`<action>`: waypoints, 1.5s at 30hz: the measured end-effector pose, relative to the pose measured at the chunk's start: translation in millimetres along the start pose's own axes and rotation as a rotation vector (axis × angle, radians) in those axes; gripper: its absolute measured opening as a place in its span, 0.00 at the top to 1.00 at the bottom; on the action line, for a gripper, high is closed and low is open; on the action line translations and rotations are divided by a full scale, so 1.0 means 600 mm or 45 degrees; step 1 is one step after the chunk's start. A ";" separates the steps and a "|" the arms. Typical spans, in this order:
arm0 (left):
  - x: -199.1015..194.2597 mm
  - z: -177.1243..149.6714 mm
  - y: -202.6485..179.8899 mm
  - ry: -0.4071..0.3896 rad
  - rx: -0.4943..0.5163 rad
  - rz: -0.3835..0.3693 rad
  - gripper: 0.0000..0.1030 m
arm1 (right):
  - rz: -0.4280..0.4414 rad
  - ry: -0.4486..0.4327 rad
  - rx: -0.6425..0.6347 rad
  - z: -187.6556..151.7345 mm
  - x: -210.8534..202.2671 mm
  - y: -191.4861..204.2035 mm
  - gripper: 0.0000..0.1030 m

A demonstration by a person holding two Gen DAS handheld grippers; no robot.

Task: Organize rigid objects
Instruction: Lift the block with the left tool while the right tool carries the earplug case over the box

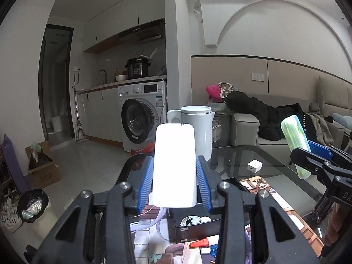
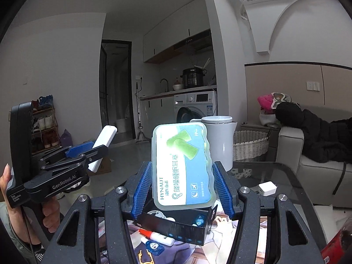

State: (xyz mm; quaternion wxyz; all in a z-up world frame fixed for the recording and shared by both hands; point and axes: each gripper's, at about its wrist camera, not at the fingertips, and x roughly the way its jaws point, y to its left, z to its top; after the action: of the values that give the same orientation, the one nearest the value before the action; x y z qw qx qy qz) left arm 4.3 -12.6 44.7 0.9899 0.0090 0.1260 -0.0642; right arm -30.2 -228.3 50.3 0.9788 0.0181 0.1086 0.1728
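Note:
My left gripper (image 1: 175, 171) is shut on a flat white rounded device (image 1: 175, 165), held upright above a black open box (image 1: 193, 224) on the glass table. It also shows at the left of the right wrist view (image 2: 103, 147). My right gripper (image 2: 182, 176) is shut on a clear plastic earplug case (image 2: 182, 167) with a blue and green label, held tilted over the same black box (image 2: 176, 226). That case appears at the right of the left wrist view (image 1: 296, 145). The box holds a round white item and small blue packets.
A white kettle (image 1: 198, 129) stands at the far table edge. A small white charger cube (image 1: 254, 165) lies on the glass. A red-capped white tube (image 2: 157, 236) and blue packets lie before the box. A wicker basket (image 2: 249, 145) and sofa (image 2: 316, 173) are beyond.

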 end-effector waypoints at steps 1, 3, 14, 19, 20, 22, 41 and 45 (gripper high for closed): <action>0.008 -0.002 0.000 0.010 -0.012 -0.001 0.64 | -0.007 0.002 0.011 -0.001 0.000 -0.001 0.45; 0.029 -0.007 0.001 0.036 -0.042 -0.005 0.64 | -0.003 0.008 0.030 -0.004 0.006 -0.012 0.45; 0.128 -0.020 -0.007 0.052 -0.114 0.016 0.64 | -0.069 0.011 0.077 0.003 0.063 -0.032 0.45; 0.157 -0.026 -0.010 0.083 -0.136 0.017 0.64 | -0.110 0.019 0.081 0.005 0.093 -0.046 0.45; 0.162 -0.026 -0.011 0.092 -0.136 0.018 0.64 | -0.115 0.026 0.080 0.004 0.100 -0.048 0.45; 0.177 -0.031 -0.012 0.132 -0.136 0.012 0.64 | -0.116 0.048 0.075 0.001 0.114 -0.051 0.45; 0.295 -0.106 -0.063 0.697 -0.050 -0.008 0.64 | -0.033 0.685 0.180 -0.085 0.283 -0.086 0.45; 0.300 -0.106 -0.067 0.737 -0.057 -0.023 0.64 | -0.019 0.752 0.167 -0.105 0.294 -0.083 0.46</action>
State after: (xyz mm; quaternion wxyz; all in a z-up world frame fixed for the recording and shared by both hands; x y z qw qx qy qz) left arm 156.1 -72.8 -61.9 0.9121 0.0039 0.4048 -0.0649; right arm 134.3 -215.1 -51.1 0.9028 0.0293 0.3997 0.1562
